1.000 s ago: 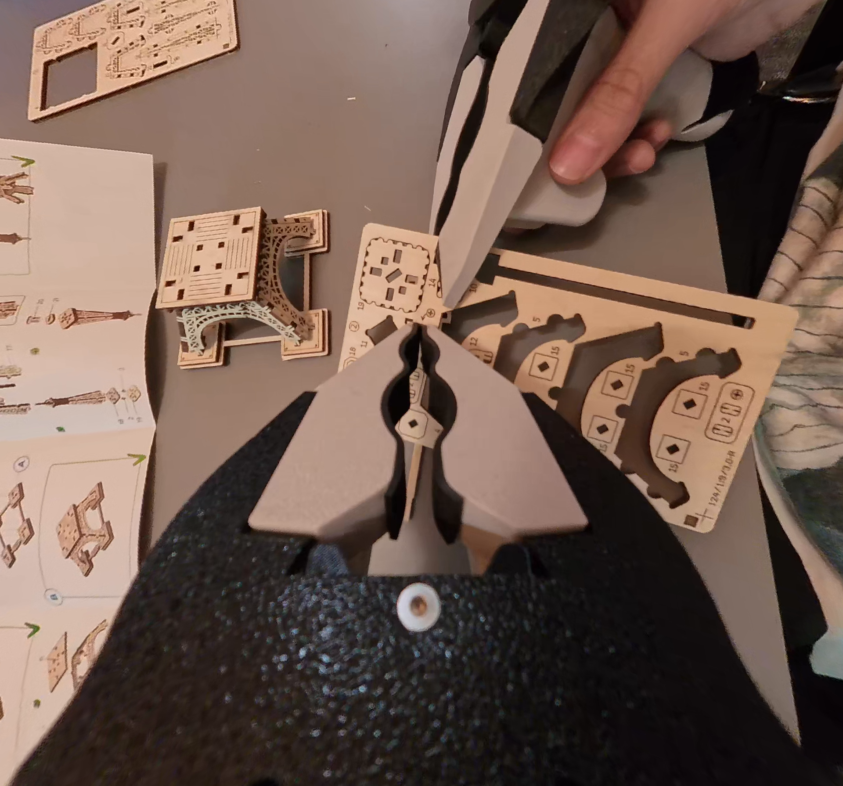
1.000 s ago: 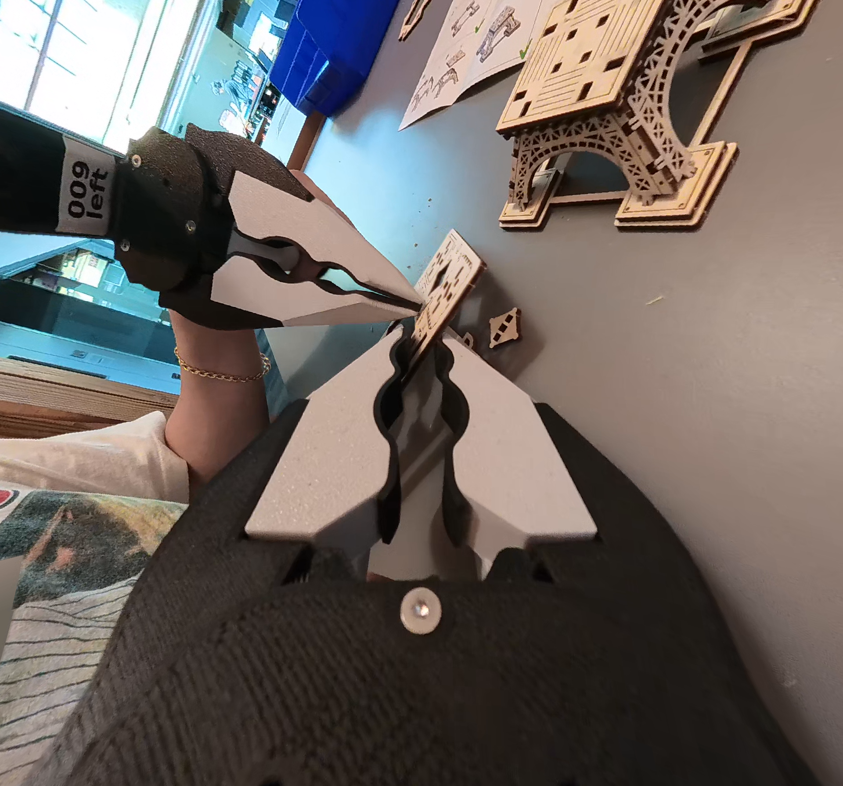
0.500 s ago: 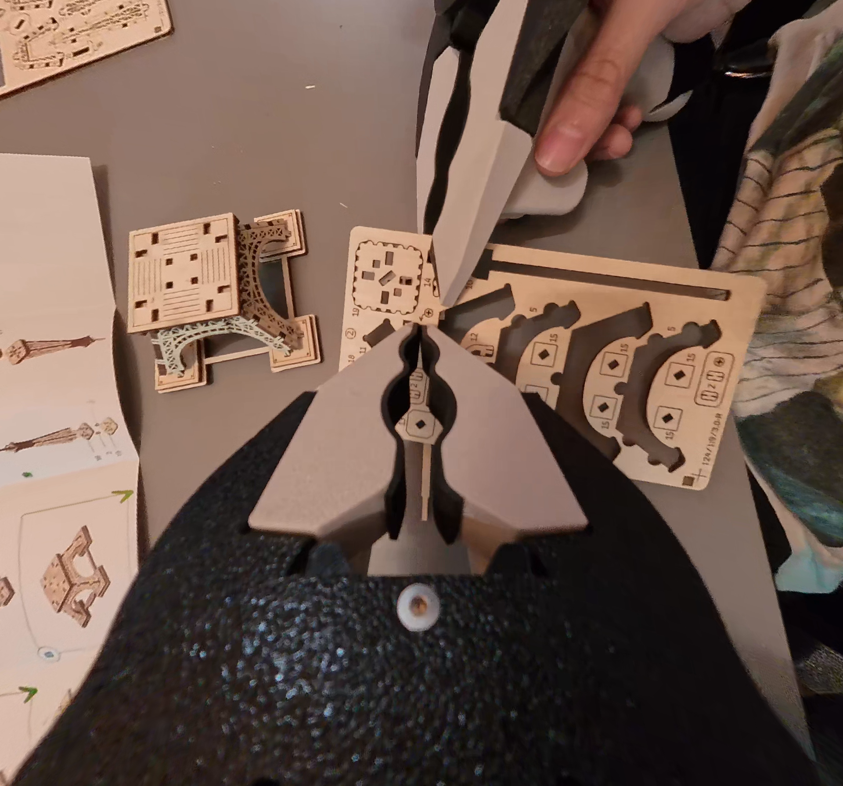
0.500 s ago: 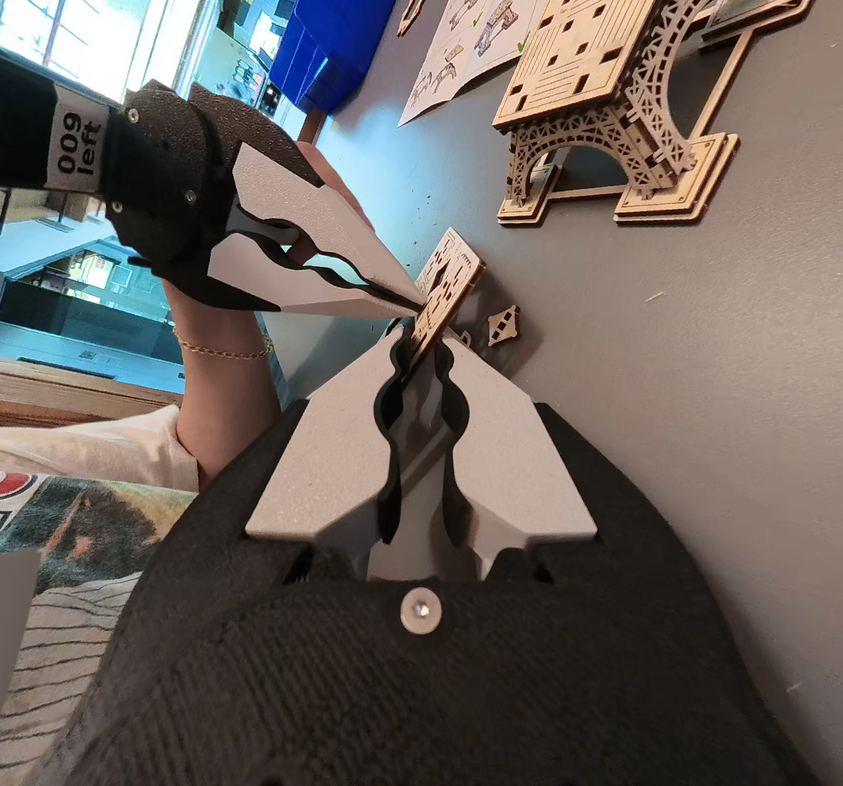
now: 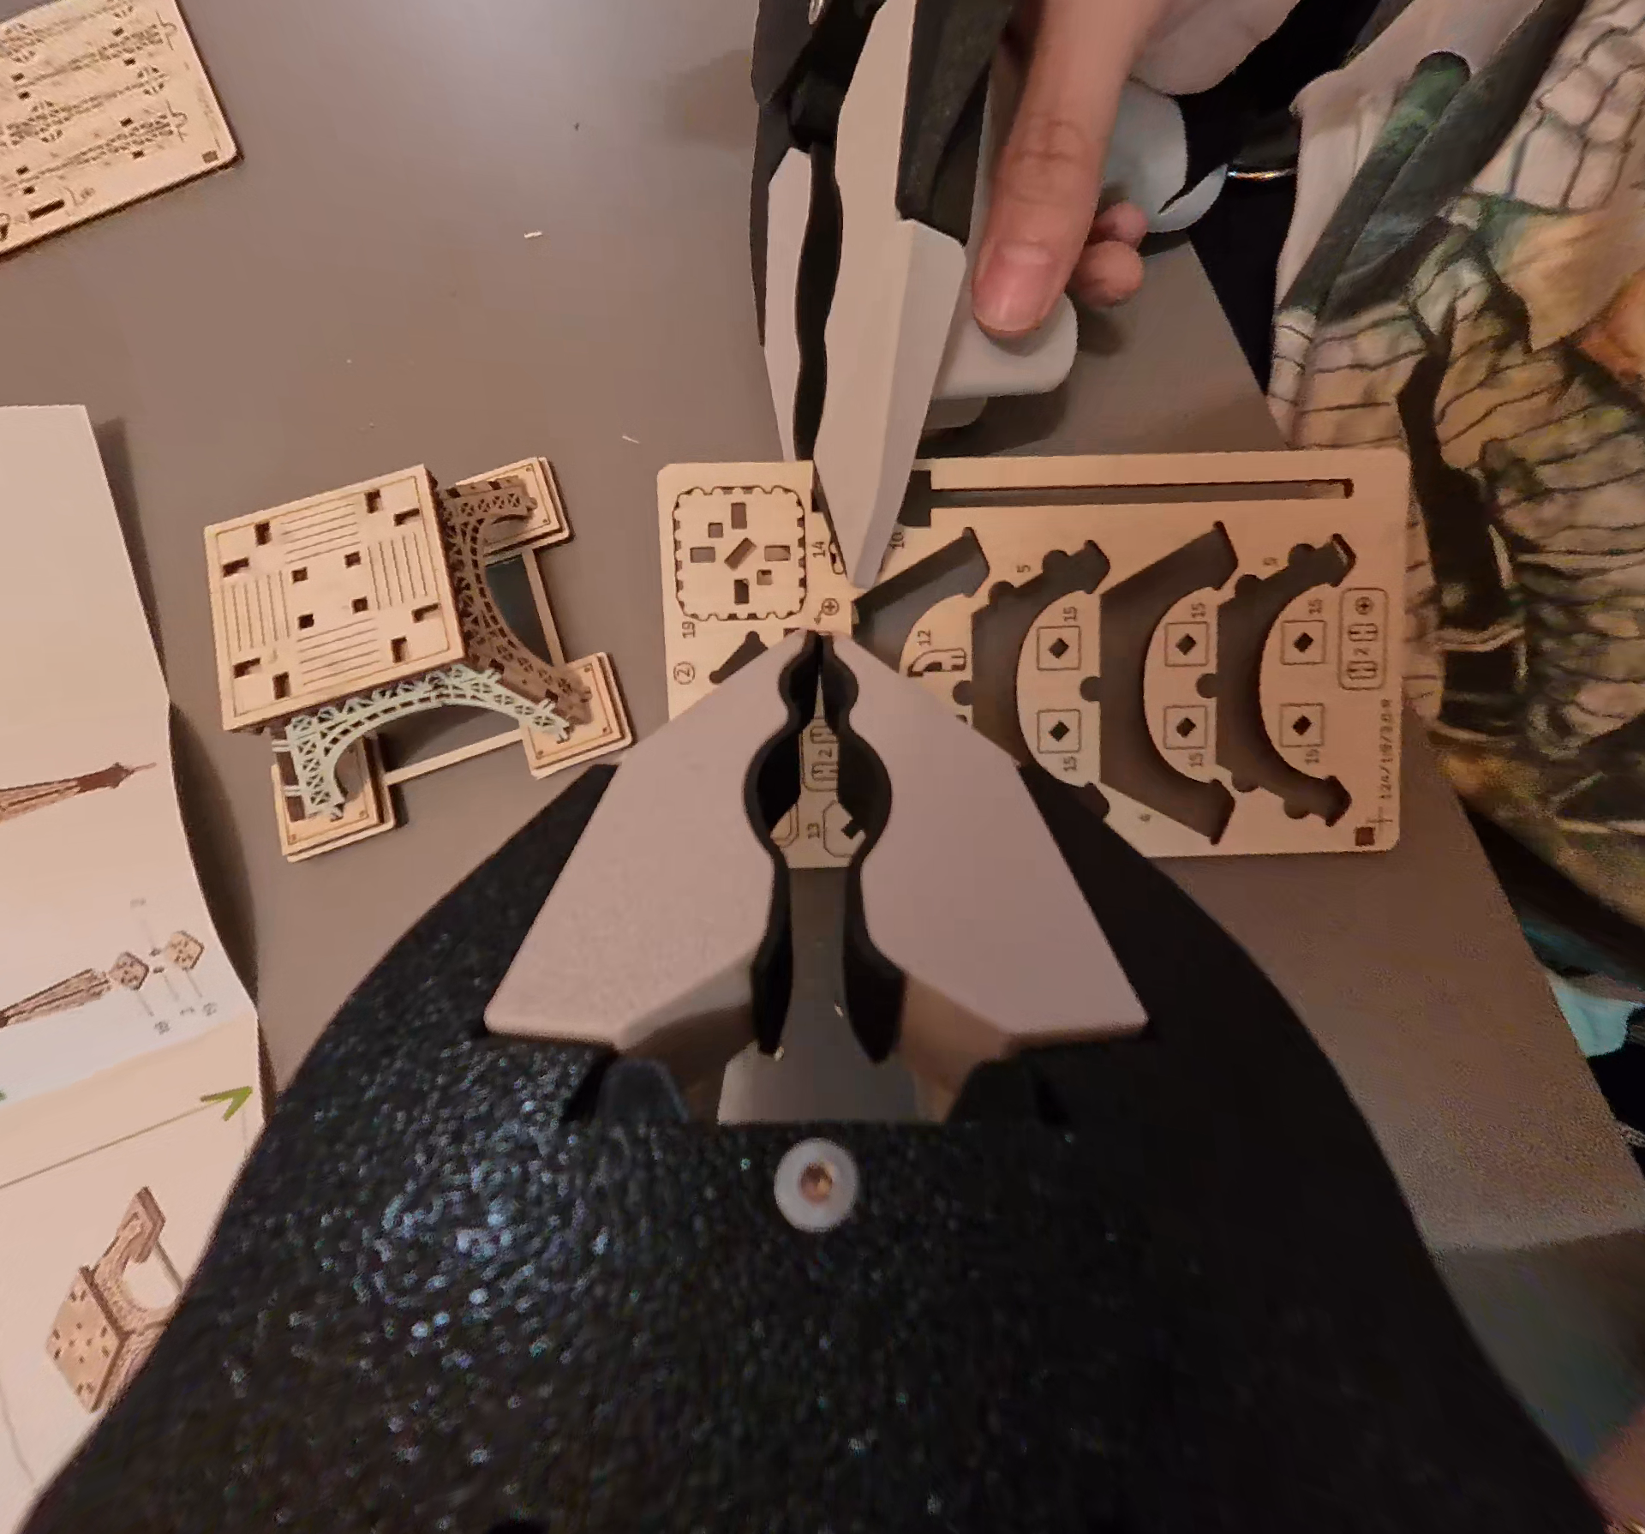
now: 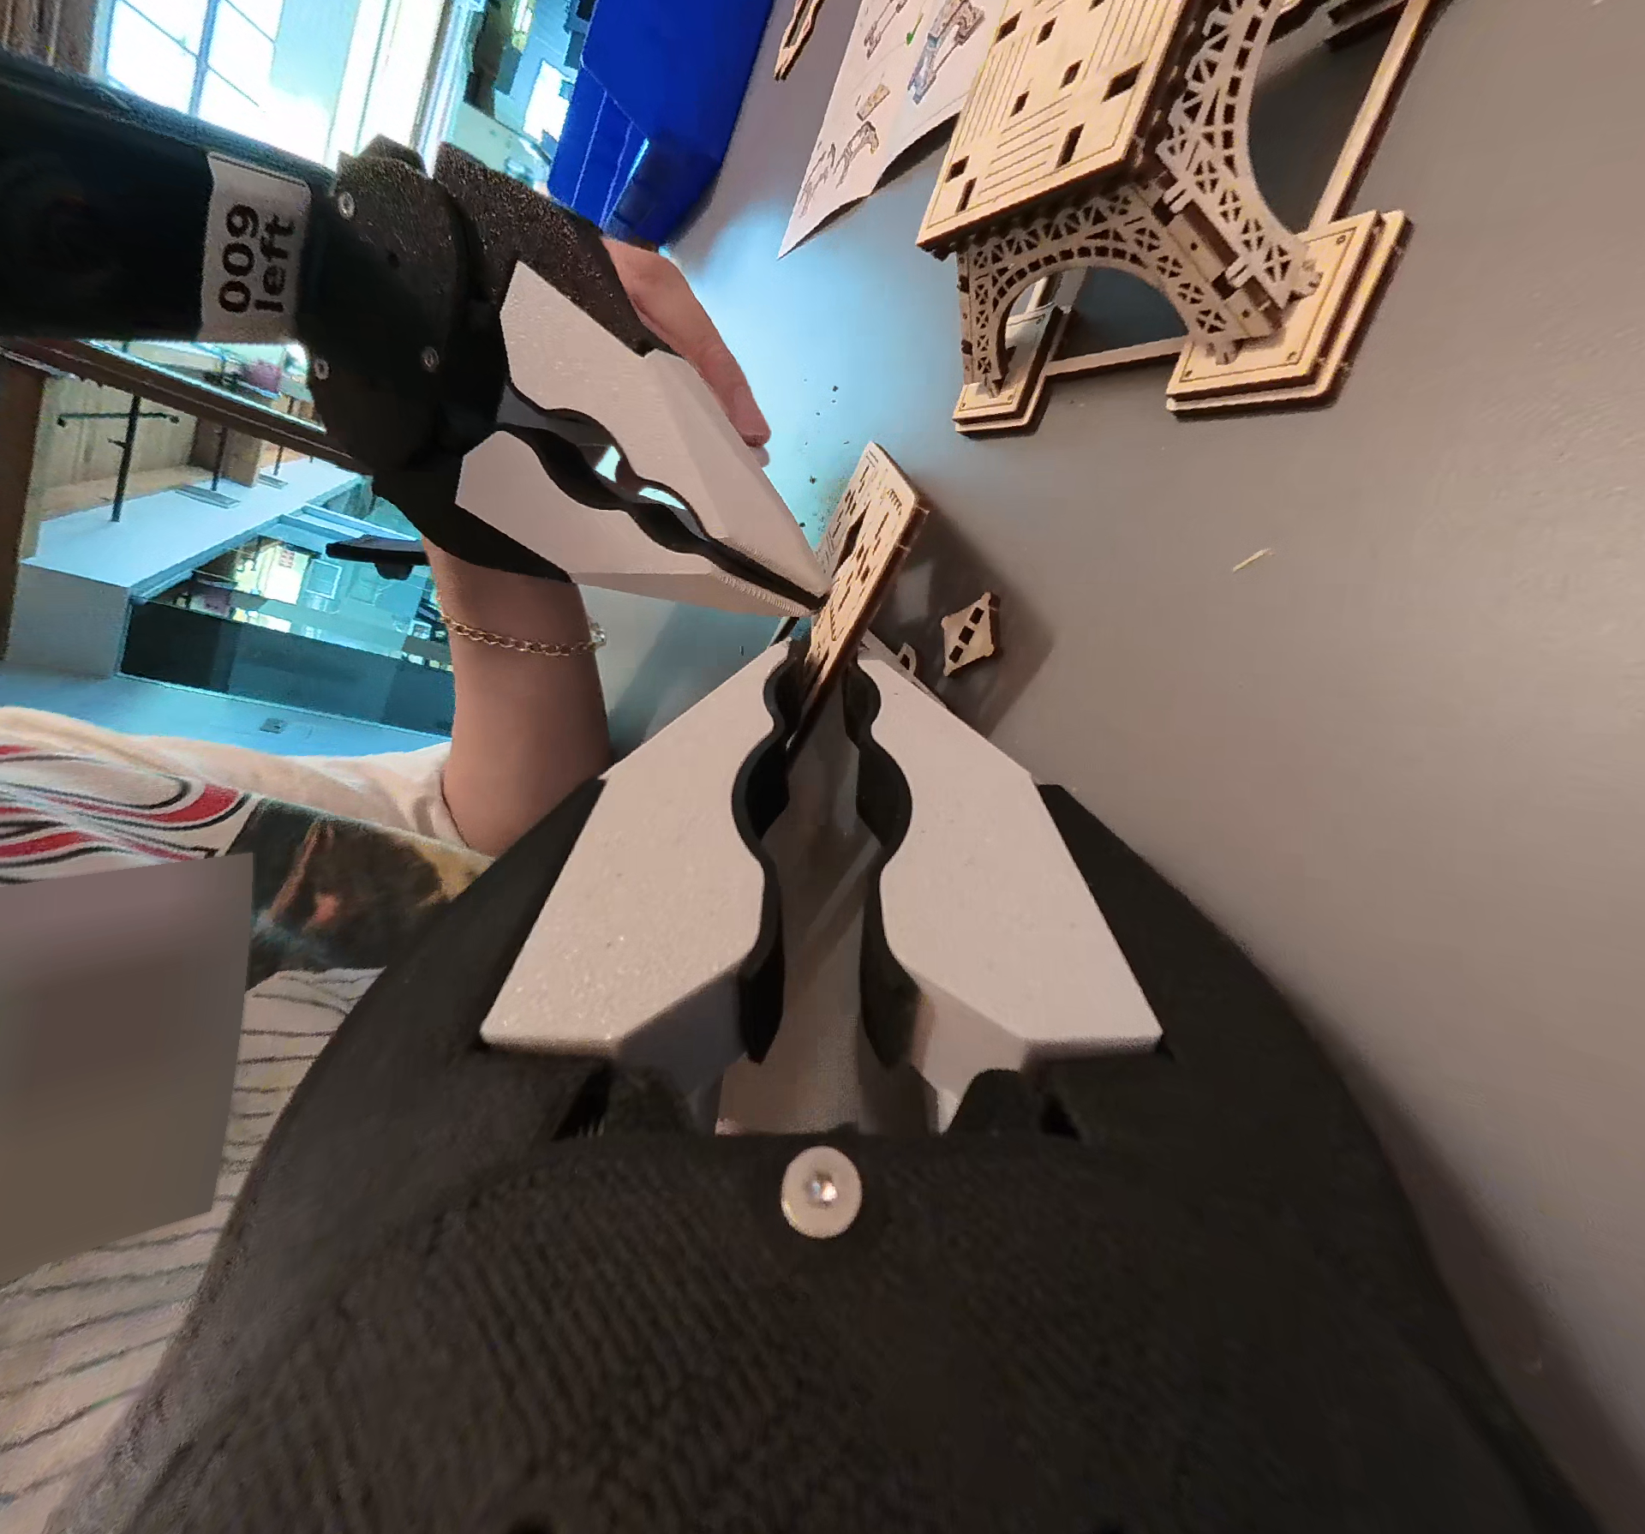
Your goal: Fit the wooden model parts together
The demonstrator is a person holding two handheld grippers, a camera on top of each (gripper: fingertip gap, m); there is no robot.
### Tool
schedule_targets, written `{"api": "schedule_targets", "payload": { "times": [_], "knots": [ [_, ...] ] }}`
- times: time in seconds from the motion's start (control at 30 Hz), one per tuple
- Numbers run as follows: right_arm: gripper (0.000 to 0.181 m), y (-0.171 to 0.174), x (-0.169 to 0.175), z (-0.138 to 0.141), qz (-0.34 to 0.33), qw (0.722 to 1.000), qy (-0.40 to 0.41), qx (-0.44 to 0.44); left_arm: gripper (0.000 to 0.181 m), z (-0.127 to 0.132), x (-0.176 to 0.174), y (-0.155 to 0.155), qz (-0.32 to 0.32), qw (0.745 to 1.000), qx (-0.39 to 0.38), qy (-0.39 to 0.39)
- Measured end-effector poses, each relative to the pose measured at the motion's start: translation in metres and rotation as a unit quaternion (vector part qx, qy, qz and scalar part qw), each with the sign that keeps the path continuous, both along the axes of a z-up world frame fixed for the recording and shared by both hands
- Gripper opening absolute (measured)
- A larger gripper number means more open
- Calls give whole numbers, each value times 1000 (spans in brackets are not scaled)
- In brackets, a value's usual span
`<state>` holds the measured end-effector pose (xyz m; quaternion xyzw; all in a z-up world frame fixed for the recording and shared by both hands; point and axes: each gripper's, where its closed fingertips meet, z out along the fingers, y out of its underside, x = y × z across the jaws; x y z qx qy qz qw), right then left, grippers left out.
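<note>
Two grippers meet at one spot on the flat pale laser-cut plywood parts sheet (image 5: pixel 1113 654), right of centre on the grey table (image 5: pixel 463 262). Right gripper (image 6: pixel 814 654): jaws nearly closed, clamped on the sheet's edge; the sheet (image 6: pixel 868 565) is tilted up off the table in its own view. Left gripper (image 5: pixel 814 636): jaws almost fully closed, tips at the sheet beside the square slotted part with rounded corners (image 5: pixel 739 552). It may be pinching a small tab there, cannot tell; nothing visible between the pads farther back.

Partly built lattice-arch wooden tower base with a square slotted deck (image 5: pixel 392 645) stands to the left, apart from the sheet. Small loose diamond-shaped wooden offcut (image 6: pixel 970 632) lies on the table just beside the lifted sheet. White folded instruction leaflet (image 5: pixel 80 779) at far left, a second pale plywood sheet (image 5: pixel 98 111) at far upper left.

Risks, judged: thin plywood could snap at a tab if the grippers twist against each other; a freed part could spring out and drop; the sheet could slip from the narrow edge grip.
</note>
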<state>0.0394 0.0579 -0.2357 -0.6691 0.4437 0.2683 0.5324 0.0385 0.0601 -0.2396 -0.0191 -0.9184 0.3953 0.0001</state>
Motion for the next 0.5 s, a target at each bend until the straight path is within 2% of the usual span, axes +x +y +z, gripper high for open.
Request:
{"api": "schedule_targets", "payload": {
  "times": [0.5],
  "knots": [
    [5, 0, 0, 0, 0, 1000, 10, 5, 0, 0, 0, 0, 15, 1000, -13, -3]
  ]
}}
